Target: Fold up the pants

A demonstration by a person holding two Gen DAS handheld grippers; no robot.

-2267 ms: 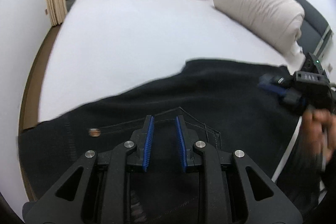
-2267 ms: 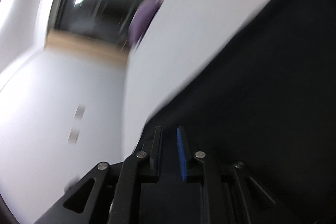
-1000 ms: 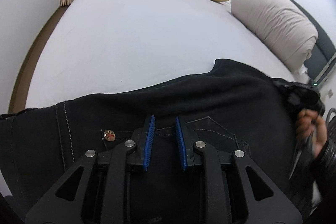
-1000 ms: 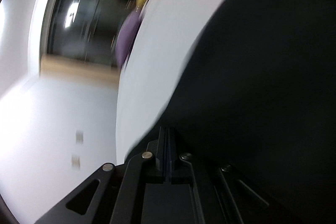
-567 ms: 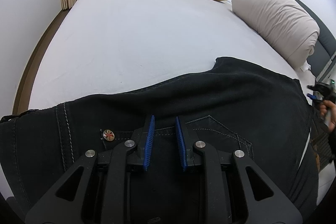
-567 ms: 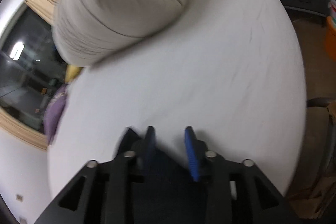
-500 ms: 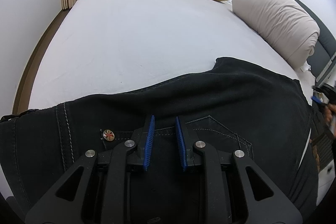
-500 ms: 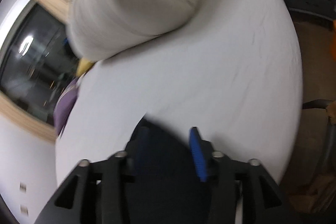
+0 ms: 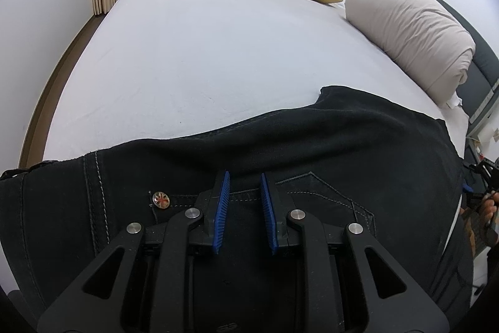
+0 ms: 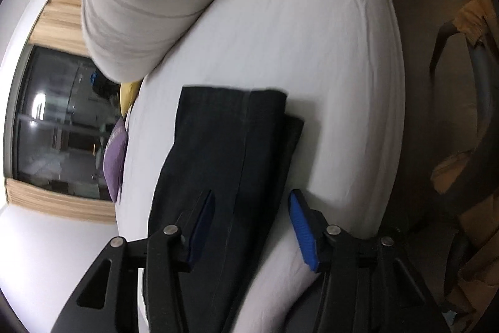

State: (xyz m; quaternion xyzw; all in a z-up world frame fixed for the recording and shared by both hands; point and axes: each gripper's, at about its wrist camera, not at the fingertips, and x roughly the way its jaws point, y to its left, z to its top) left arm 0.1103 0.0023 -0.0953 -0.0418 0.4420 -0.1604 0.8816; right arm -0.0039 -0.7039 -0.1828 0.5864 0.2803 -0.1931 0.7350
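Pants [image 9: 312, 152] lie on bed [image 9: 218, 52], long axis left-right across lower frame of left view, waist left. Right view: legs [image 10: 224, 152] run upward, hems at centre. Left gripper [image 9: 244, 208] fingers apart above pocket; right gripper [image 10: 249, 220] wide apart over legs.

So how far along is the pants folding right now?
Done: the pants lie on the bed, legs stacked, hems roughly together. In hand: nothing; the left gripper sits open over the back pocket, the right gripper open above the legs. Left: the crosswise folds.
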